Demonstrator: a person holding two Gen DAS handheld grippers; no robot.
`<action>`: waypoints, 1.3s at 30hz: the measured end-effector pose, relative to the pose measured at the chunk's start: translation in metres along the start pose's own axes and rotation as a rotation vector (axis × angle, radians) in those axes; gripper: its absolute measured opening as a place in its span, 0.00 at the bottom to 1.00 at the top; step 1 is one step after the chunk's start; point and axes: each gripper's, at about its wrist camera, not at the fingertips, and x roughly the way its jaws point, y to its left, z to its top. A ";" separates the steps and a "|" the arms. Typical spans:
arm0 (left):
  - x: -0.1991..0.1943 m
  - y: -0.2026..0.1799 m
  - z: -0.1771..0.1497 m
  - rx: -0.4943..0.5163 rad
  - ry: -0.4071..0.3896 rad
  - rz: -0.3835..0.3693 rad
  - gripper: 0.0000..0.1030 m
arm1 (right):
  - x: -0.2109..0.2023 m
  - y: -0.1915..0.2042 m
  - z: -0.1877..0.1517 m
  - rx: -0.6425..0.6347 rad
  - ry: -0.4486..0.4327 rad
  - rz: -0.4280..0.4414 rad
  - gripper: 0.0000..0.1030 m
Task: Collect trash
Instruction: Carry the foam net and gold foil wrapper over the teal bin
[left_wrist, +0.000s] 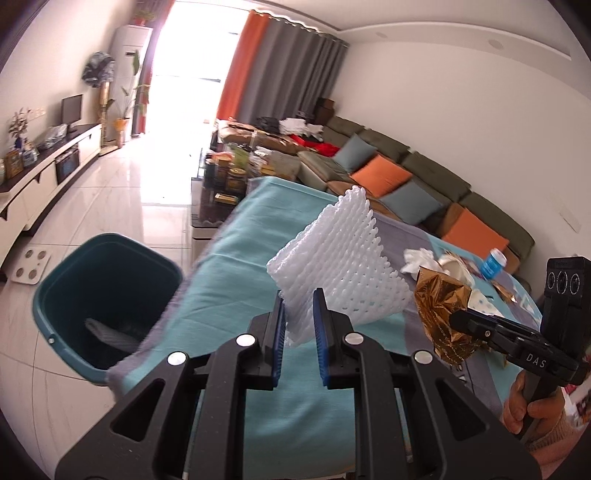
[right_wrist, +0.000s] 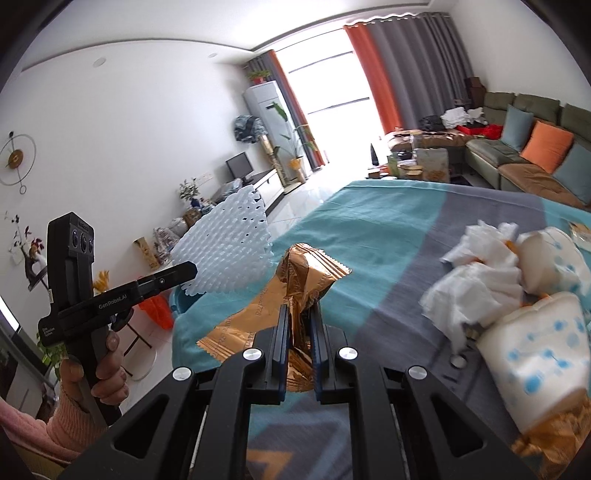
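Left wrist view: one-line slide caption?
Left gripper holds white foam net above the teal-clothed table, teal bin alongside.

A: What sits at the centre of the frame?
B: The left gripper (left_wrist: 299, 317), its blue pads clamped on a white foam net (left_wrist: 343, 266) held above the teal-and-grey cloth on the desk (left_wrist: 236, 258).
A: And lower left?
B: A teal bin (left_wrist: 55, 295) on the tiled floor, beside the desk edge.
A: The right side?
B: The right gripper (left_wrist: 456, 320), pinching a crumpled gold wrapper (left_wrist: 437, 299); a hand (left_wrist: 524, 410) grips its handle. Behind lie white tissues (left_wrist: 417, 258).
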 end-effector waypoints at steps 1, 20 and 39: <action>-0.003 0.004 0.001 -0.006 -0.007 0.011 0.15 | 0.003 0.004 0.002 -0.011 0.001 0.005 0.09; -0.038 0.055 0.004 -0.092 -0.063 0.143 0.15 | 0.055 0.048 0.031 -0.103 0.045 0.110 0.09; -0.064 0.095 0.003 -0.172 -0.086 0.254 0.15 | 0.110 0.091 0.052 -0.191 0.116 0.186 0.09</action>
